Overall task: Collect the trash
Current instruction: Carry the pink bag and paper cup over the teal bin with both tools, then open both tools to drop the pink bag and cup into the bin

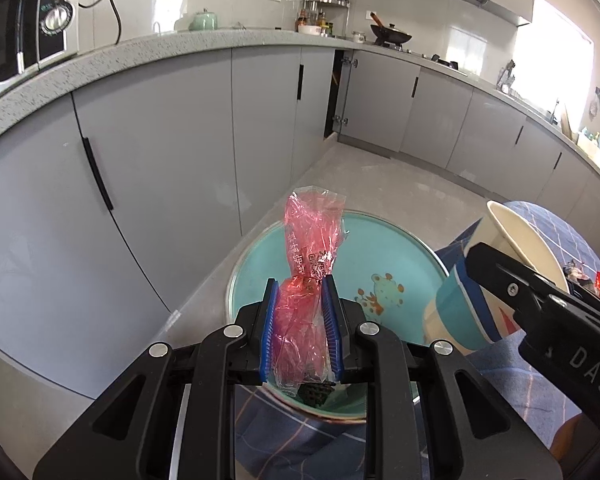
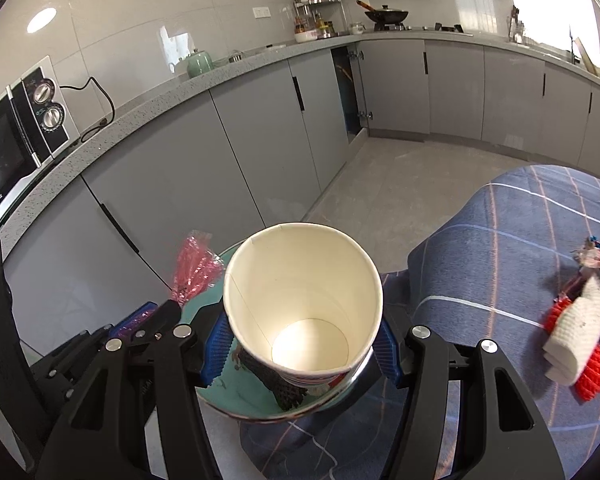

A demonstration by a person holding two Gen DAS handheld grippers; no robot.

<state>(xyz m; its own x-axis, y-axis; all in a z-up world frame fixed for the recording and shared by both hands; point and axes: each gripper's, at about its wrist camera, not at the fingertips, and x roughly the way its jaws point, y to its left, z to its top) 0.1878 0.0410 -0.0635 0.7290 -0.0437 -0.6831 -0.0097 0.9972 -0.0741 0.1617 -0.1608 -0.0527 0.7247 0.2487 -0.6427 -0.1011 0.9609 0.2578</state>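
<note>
My left gripper (image 1: 300,320) is shut on a crumpled red plastic wrapper (image 1: 310,248), which sticks up between the blue pads. It hangs over a round teal bin lid (image 1: 388,252) with a cartoon print. My right gripper (image 2: 302,344) is shut on an empty paper cup (image 2: 304,296), white inside with blue bands outside; the cup (image 1: 496,276) shows at the right of the left wrist view. In the right wrist view the wrapper (image 2: 194,268) sits just left of the cup, above the teal lid (image 2: 236,392).
Grey kitchen cabinets (image 1: 160,184) and a speckled counter (image 1: 140,56) with a microwave (image 2: 16,136) run along the left. A table under a blue checked cloth (image 2: 500,248) lies at the right, carrying a white folded cloth (image 2: 576,336) and red items. A grey tiled floor (image 1: 380,180) stretches beyond.
</note>
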